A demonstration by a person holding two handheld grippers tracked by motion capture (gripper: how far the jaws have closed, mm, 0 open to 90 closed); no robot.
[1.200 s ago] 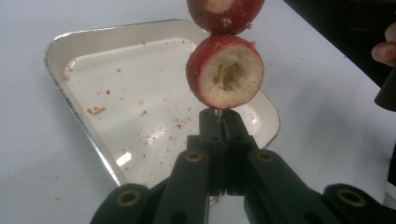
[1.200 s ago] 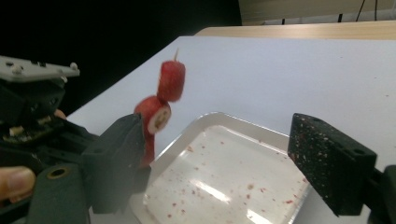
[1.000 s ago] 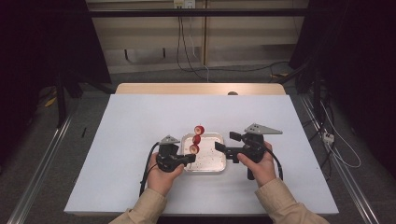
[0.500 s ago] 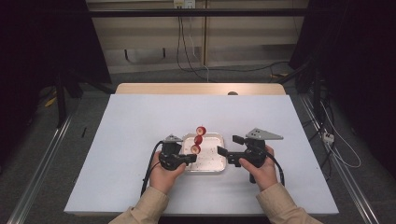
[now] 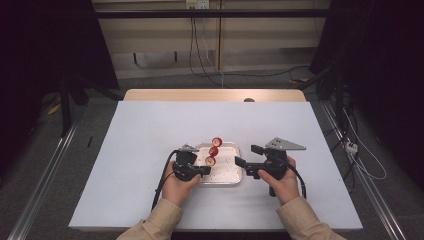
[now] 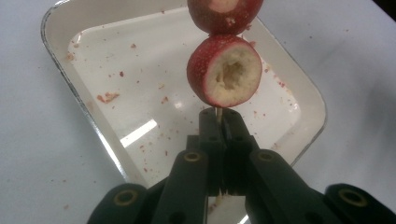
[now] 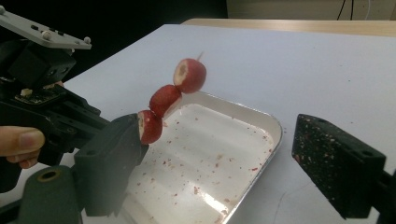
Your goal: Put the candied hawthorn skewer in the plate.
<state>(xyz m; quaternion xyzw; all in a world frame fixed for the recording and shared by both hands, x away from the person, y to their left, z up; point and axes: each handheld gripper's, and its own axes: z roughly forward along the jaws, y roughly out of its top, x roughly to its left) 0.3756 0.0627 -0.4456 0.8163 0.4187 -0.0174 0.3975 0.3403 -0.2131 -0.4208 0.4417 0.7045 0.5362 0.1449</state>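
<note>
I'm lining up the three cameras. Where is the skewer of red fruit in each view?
High view: skewer of red fruit centre, over the white tray.
Left gripper view: skewer of red fruit top centre, stick pinched in the shut jaws.
Right gripper view: skewer of red fruit left of centre.
Shared landmark: white tray.

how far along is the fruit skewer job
Looks done: three cored red fruits sit on the thin wooden skewer, crumbs litter the white metal tray. In hand: the left gripper clamps the skewer's end above the tray. Left: the right gripper waits open, holding nothing.
</note>
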